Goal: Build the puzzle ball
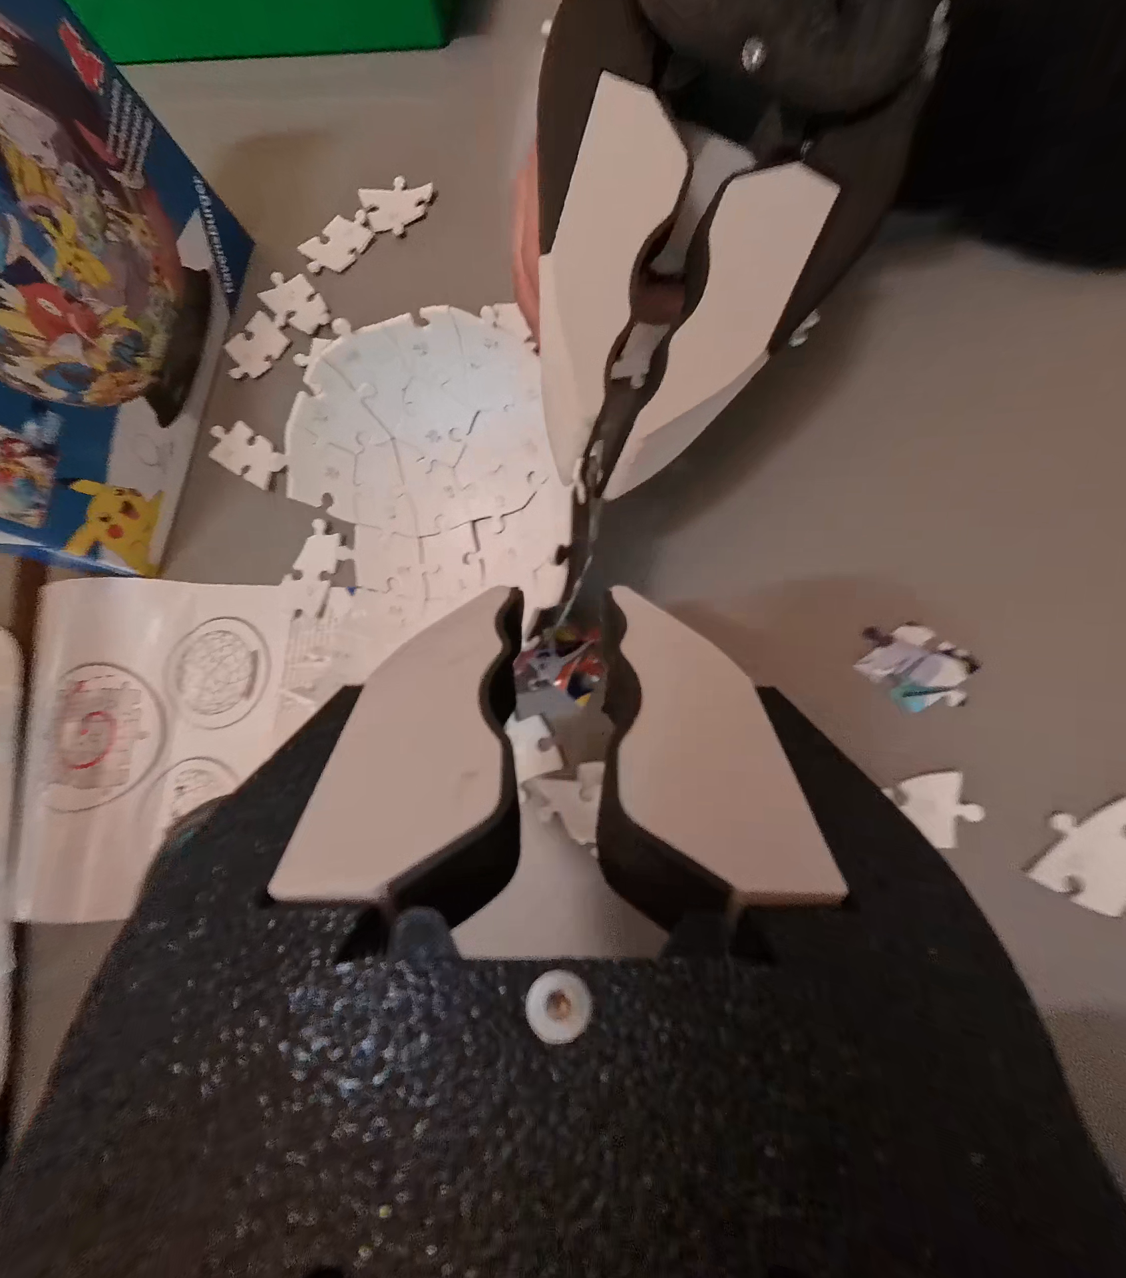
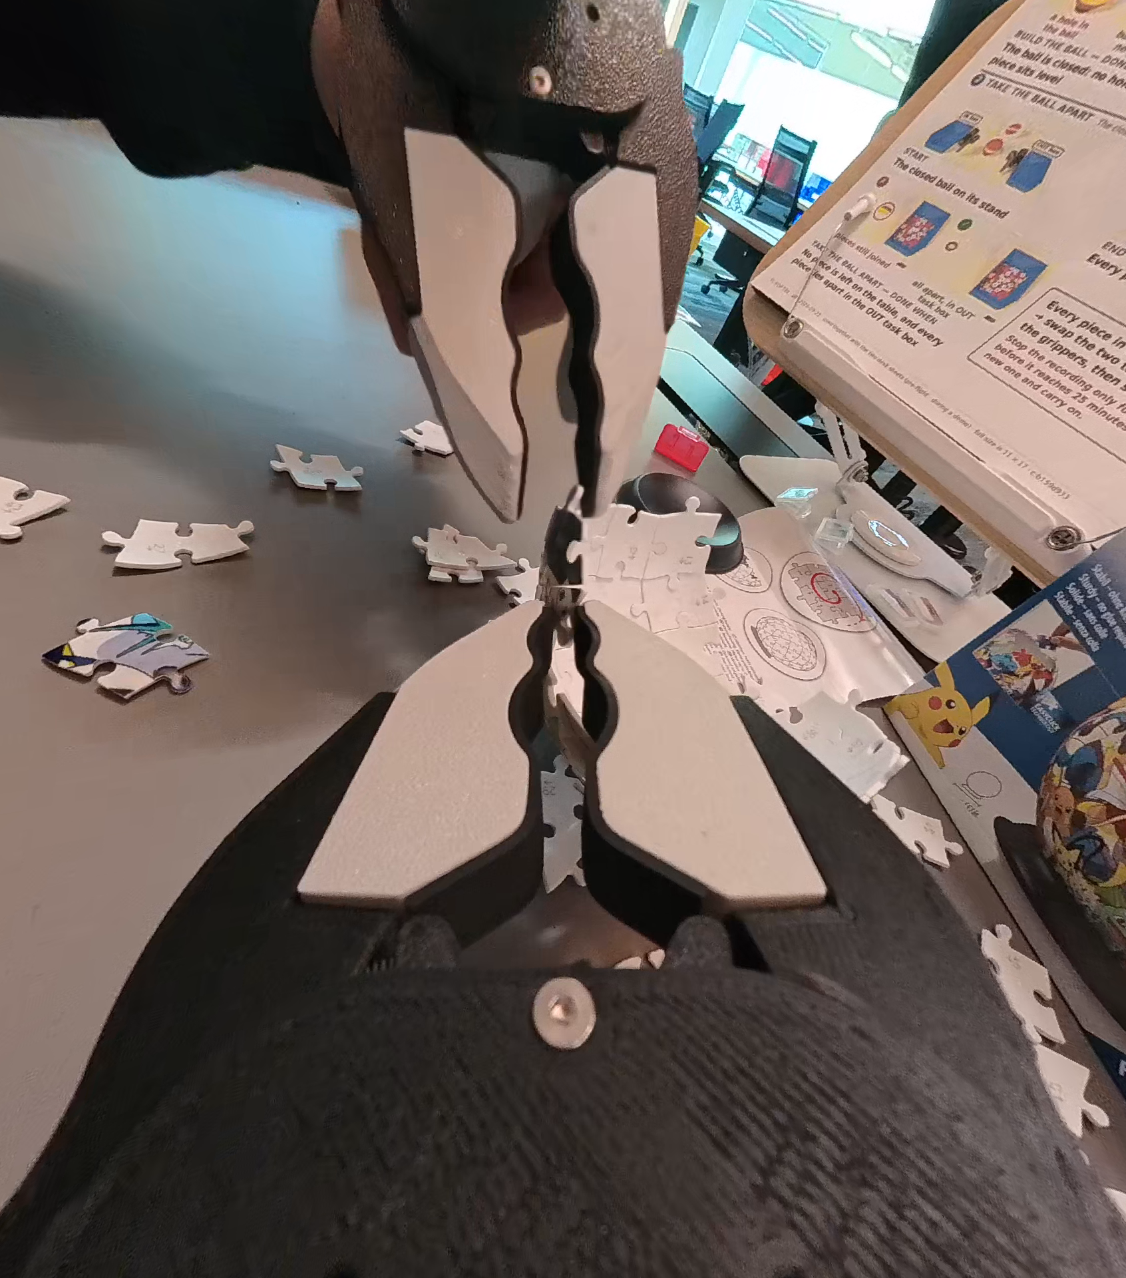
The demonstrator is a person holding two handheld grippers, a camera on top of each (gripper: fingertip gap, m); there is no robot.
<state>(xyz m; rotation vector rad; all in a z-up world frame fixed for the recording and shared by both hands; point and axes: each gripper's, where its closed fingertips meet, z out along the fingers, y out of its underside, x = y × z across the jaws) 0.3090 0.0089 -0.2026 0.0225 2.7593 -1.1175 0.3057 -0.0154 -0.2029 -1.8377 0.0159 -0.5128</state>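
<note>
The person is holding both tools up over the grey table (image 1: 961, 484), tip to tip, and working on a small cluster of joined pieces (image 2: 643, 553) between them. The left gripper (image 1: 564, 608) is pinching one edge of that cluster, its fingers drawn in to a narrow gap. The right gripper (image 2: 560, 612) is coming in from the opposite side with its fingers almost together, nipping the same thin edge. I cannot tell from where I am standing whether they are pressing a new piece onto the cluster or only steadying it. Below and beside the left gripper, a larger assembled section (image 1: 408, 429) is lying on the table with its white inside facing up. It is shaped like a shallow dome and is perhaps a good part of one half of the ball. Around it, loose white pieces (image 1: 1099, 864) are lying scattered and face down, and one printed piece (image 2: 124, 653) is showing its colours. The puzzle box (image 1: 62, 276) is standing at the side, with the folded instruction sheet (image 1: 152, 705) spread out next to it. The black stand (image 2: 719, 532) is waiting empty behind the cluster. To my eye the build is somewhere near the middle. One cap is taking shape and a handful of pieces are being joined in the air. Many singles are still waiting, and nothing is closing into a sphere yet.
</note>
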